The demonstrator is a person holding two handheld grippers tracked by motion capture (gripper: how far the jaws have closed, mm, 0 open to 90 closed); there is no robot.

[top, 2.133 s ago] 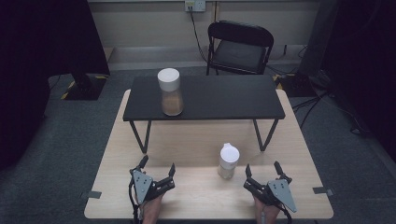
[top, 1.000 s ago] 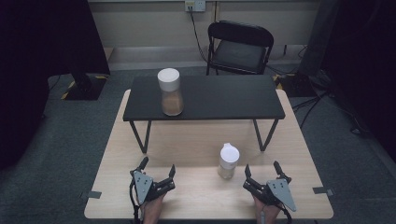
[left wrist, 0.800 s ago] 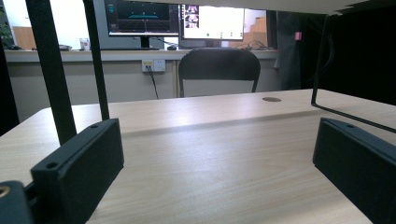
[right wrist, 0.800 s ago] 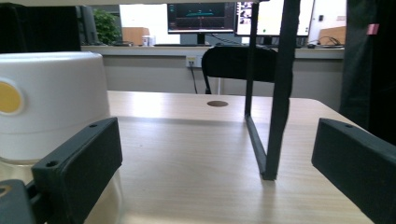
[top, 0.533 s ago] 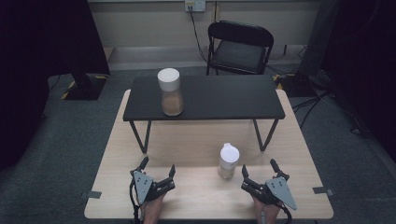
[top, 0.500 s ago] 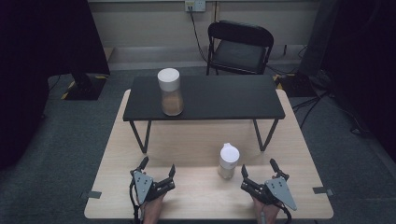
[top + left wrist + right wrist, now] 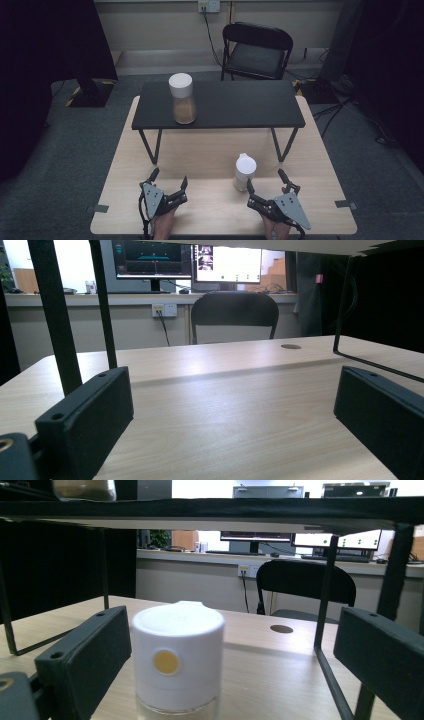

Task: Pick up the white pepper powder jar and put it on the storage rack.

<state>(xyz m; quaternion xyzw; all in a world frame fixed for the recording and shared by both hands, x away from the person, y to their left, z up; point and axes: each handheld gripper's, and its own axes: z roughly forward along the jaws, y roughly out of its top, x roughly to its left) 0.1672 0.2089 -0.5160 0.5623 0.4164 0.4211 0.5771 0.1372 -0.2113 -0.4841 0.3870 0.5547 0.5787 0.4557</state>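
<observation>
Pale wood table under a black shelf. The small white-capped jar stands upright at 11 o'clock off my right gripper, long axis vertical, cap up. Both grippers' jaws are spread wide — left gripper idle. My left jaw could clip the jar and tip it — it's tall and narrow.

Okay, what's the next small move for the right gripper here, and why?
Probably ease the right gripper forward a little so its open jaws straddle the small white-capped jar, then close. In the right gripper view the jar stands upright on the wooden table, close in front and nearer the left jaw, not yet gripped. The left gripper rests open with nothing before it.
</observation>
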